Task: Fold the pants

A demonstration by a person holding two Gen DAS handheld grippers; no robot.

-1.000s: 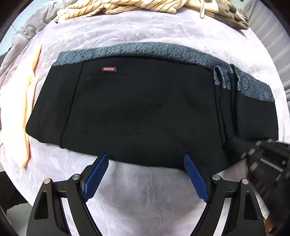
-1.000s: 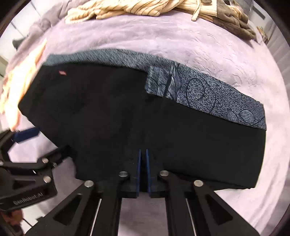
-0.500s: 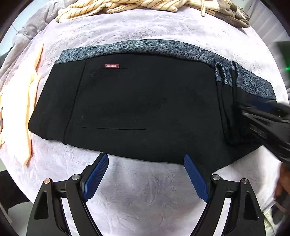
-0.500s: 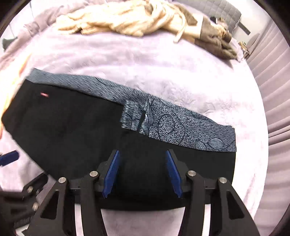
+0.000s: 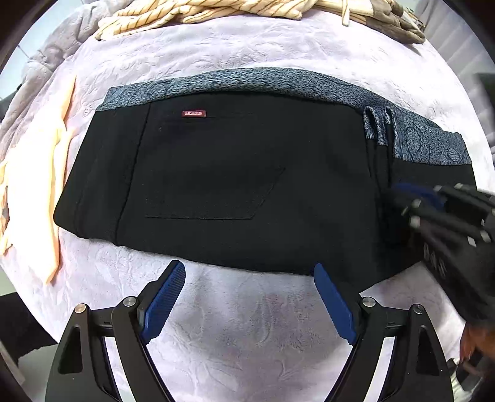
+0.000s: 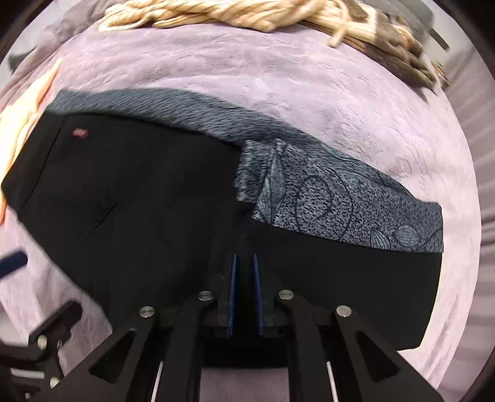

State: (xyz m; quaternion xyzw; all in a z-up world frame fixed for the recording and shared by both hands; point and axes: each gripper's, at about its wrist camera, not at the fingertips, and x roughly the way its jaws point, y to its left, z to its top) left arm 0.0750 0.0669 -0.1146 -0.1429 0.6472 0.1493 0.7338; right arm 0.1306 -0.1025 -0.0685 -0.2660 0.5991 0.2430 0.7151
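1. Covering nearly the whole frame in both views, the lavender bedspread (image 5: 247,46) gives a broad, soft, flat place to fold on.
2. Black pants (image 5: 235,179) lie folded across the middle of the left wrist view, with the grey patterned waistband (image 5: 247,82) along the upper edge. Lying flat likely keeps the layers lined up for another fold.
3. Along the top edge, a pile of striped cream clothes (image 5: 216,9) sits well apart from the pants, probably waiting its turn.
4. At the bottom centre of its own view, the left gripper (image 5: 249,298) hovers over bare bedspread just short of the pants' near edge, jaws spread wide and holding nothing, seemingly ready to take that edge.
5. At the bottom centre of the right wrist view, the right gripper (image 6: 245,281) has its jaws drawn close, pinching a ridge of black cloth below the waistband, apparently to lift that end.
6. A small red label (image 5: 194,113) sits upper left of centre.
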